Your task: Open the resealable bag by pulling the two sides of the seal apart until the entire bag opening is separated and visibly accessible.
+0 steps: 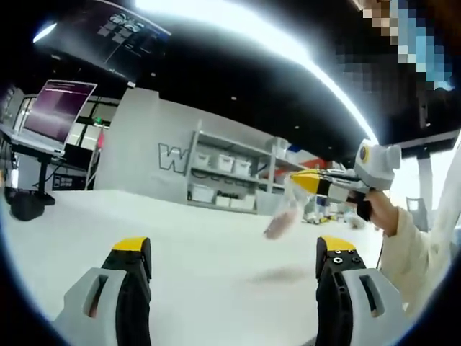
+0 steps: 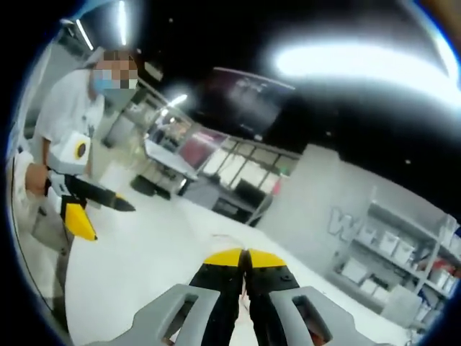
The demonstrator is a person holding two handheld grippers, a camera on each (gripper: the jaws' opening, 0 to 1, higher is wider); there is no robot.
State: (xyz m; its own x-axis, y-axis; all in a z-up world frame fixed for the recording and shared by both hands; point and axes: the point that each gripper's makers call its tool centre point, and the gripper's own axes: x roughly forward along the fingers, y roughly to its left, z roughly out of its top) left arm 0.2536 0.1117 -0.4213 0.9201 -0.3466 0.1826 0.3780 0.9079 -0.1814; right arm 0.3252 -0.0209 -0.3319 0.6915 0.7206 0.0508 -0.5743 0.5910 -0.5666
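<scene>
A clear resealable bag (image 1: 283, 213) hangs blurred above the white table (image 1: 180, 238), and its shadow lies on the tabletop below it. My right gripper (image 1: 295, 180) comes in from the right of the left gripper view and is shut on the bag's top edge. In the right gripper view its yellow-tipped jaws (image 2: 245, 258) are pressed together, with only a faint clear edge of the bag (image 2: 220, 238) past them. My left gripper (image 1: 234, 252) stands wide open over the table, left of the bag and apart from it. It shows again as the left gripper (image 2: 112, 222), open, held by a person in white.
A grey partition with a large letter W (image 1: 169, 157) and a shelf of white bins (image 1: 223, 176) stand behind the table. A lit screen on a stand (image 1: 54, 112) is at the far left. The person's sleeve (image 1: 414, 245) is at the right edge.
</scene>
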